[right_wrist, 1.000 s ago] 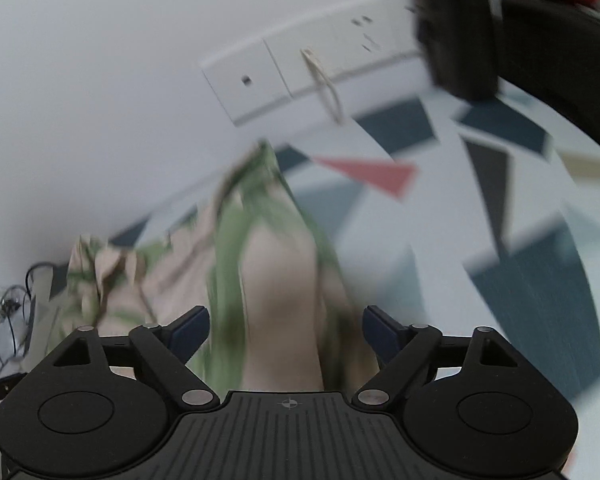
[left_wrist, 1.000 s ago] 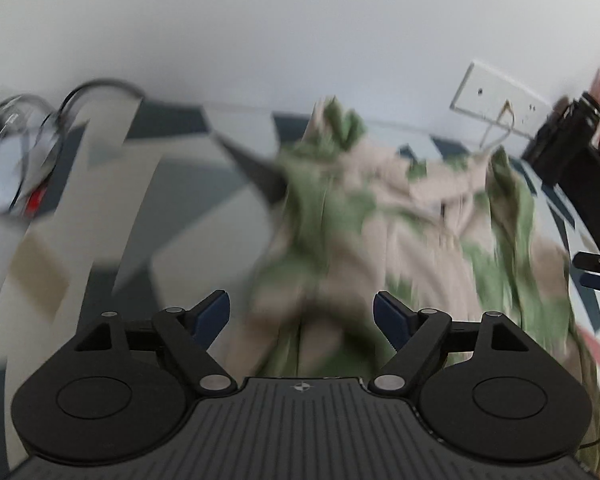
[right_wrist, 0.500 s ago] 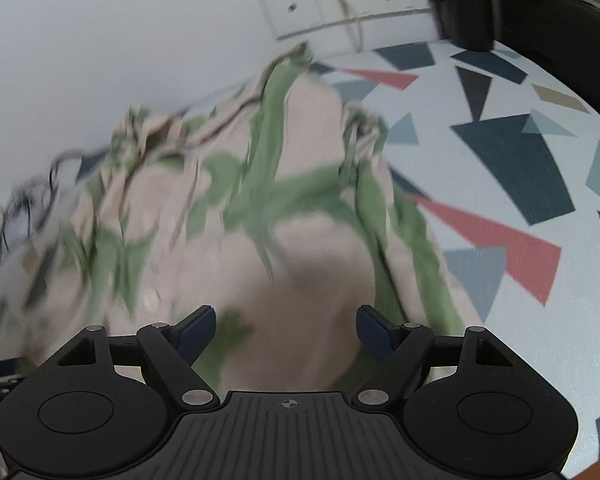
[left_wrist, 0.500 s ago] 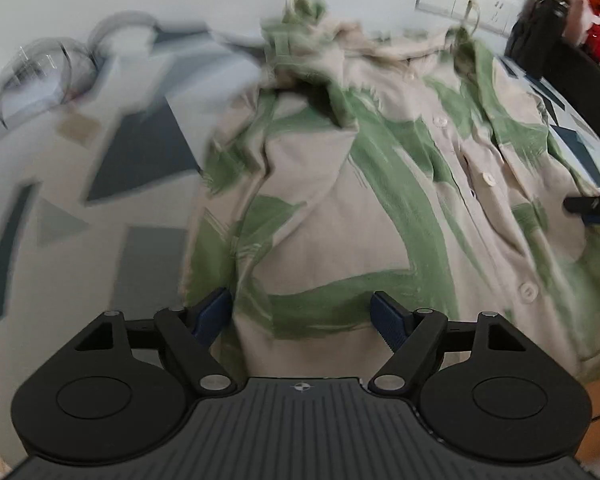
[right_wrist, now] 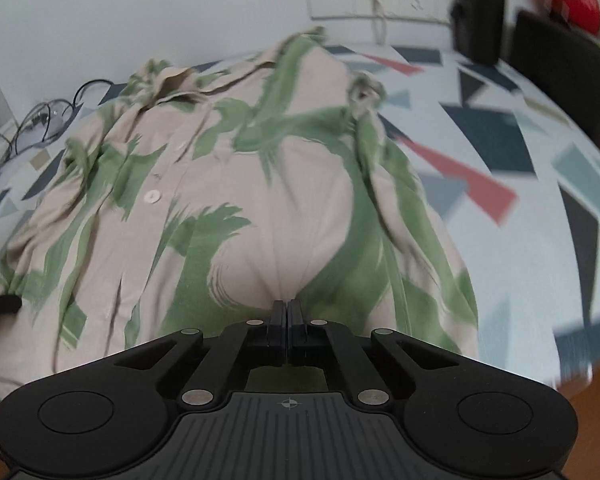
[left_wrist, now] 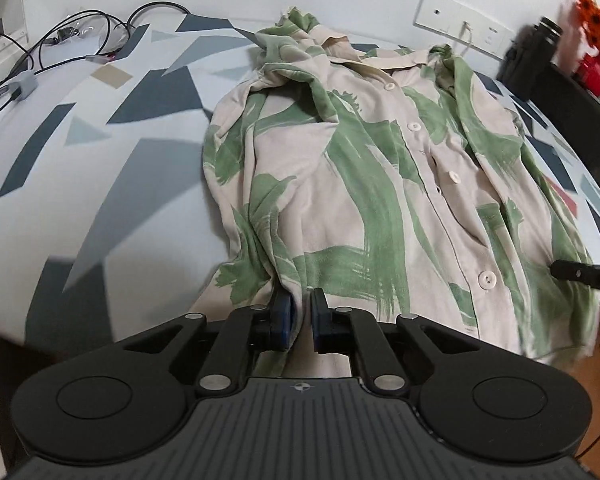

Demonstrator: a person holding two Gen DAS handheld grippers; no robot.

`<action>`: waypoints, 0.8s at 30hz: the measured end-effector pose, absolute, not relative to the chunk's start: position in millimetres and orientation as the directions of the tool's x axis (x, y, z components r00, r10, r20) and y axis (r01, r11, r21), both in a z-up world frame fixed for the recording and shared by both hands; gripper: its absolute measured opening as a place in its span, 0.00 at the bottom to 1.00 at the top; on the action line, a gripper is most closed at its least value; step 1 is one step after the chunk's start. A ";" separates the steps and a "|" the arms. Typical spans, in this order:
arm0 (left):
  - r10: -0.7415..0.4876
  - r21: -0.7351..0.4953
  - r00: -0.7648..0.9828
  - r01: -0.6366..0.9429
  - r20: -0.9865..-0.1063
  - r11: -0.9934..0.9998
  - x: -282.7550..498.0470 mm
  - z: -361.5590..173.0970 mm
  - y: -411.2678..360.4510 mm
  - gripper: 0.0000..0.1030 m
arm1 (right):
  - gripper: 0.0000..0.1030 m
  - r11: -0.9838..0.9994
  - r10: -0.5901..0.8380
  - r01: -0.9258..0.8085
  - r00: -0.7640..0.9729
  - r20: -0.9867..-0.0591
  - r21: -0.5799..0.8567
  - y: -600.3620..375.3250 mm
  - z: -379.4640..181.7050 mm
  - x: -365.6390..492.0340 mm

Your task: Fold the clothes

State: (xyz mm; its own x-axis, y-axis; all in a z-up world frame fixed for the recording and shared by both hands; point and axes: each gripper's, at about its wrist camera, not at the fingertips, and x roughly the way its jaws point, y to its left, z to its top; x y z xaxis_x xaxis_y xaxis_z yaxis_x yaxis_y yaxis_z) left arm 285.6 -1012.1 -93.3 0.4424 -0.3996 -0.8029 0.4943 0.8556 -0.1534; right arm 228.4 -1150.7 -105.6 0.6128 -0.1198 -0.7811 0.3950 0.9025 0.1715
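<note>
- Beige cloth with broad green brush strokes: a button-front shirt (left_wrist: 364, 184) lies spread, front up, on a table cover (left_wrist: 100, 152) printed with grey, navy and red shapes.
- From either claw the shirt runs straight ahead and away: hem at the fingertips, collar at the far end towards the wall sockets (left_wrist: 460, 24). Its long axis follows the fingers' pointing direction.
- Left gripper (left_wrist: 301, 314) is drawn in narrow, with a gather of hem cloth pinched between its fingers; most of the shirt lies ahead and to its right.
- Right gripper (right_wrist: 287, 312) is pressed fully together on the hem near the shirt's other lower corner; most of the cloth lies ahead and to its left, bare table cover to its right.
- Each claw is equally near its own hem corner, so neither has the advantage. My judgement is that any move with the hem turns on this lengthwise lie, hem towards collar.
- Look of the shirt: buttoned placket with white buttons, rumpled folds at the collar and at the sleeve bunched ahead-left of the left claw, and tension creases fanning from both pinch points. No flat fold shows yet.
- Black cables (left_wrist: 80, 28) lie far ahead-left of the left claw, well apart from the shirt.
</note>
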 end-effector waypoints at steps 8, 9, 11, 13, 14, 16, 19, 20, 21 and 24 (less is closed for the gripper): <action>-0.421 -0.197 0.435 0.472 -0.796 0.860 271.9 -94.4 -992.2 0.15 | 0.01 0.860 -0.061 0.438 0.598 -0.799 0.262 -1152.0 -109.8 207.8; -0.424 -0.199 0.436 0.473 -0.794 0.858 272.5 -92.7 -991.6 0.20 | 0.03 0.854 -0.053 0.443 0.596 -0.801 0.273 -1152.2 -110.4 205.3; -0.433 -0.194 0.441 0.489 -0.786 0.850 274.4 -84.6 -991.7 0.27 | 0.10 0.841 -0.038 0.453 0.593 -0.804 0.295 -1152.5 -111.4 200.1; -0.456 -0.193 0.467 0.506 -0.758 0.840 276.4 -71.3 -988.2 0.37 | 0.22 0.846 -0.025 0.431 0.621 -0.783 0.315 -1152.1 -95.0 208.0; -0.470 -0.194 0.483 0.516 -0.739 0.835 277.4 -63.7 -985.7 0.41 | 0.22 0.849 -0.019 0.416 0.639 -0.769 0.325 -1151.8 -85.0 213.3; -0.480 -0.191 0.517 0.515 -0.709 0.836 286.2 -52.4 -978.4 0.46 | 0.22 0.856 -0.005 0.385 0.672 -0.741 0.343 -1151.3 -64.8 224.0; -0.441 -0.175 0.538 0.473 -0.719 0.864 315.0 -54.5 -968.0 0.47 | 0.22 0.875 0.022 0.322 0.720 -0.694 0.361 -1158.5 -28.6 252.3; -0.421 -0.167 0.537 0.457 -0.731 0.874 325.9 -59.2 -966.3 0.47 | 0.23 0.884 0.028 0.298 0.735 -0.678 0.359 -1160.7 -16.2 264.2; -0.405 -0.160 0.533 0.446 -0.743 0.880 337.5 -64.6 -964.8 0.47 | 0.23 0.893 0.036 0.273 0.750 -0.660 0.358 -1163.4 -3.7 277.8; -0.389 -0.153 0.511 0.443 -0.766 0.883 367.3 -82.1 -966.0 0.47 | 0.24 0.901 0.083 0.200 0.792 -0.604 0.386 -1174.0 31.2 330.1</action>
State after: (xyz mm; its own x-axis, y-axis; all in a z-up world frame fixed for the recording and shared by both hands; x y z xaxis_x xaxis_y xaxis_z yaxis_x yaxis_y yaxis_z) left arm 367.3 -966.0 -82.1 0.5115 -0.3891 -0.7662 0.4428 0.8835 -0.1531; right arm 330.1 -1174.0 31.2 0.7924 0.0830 -0.6043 0.2001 0.9005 0.3860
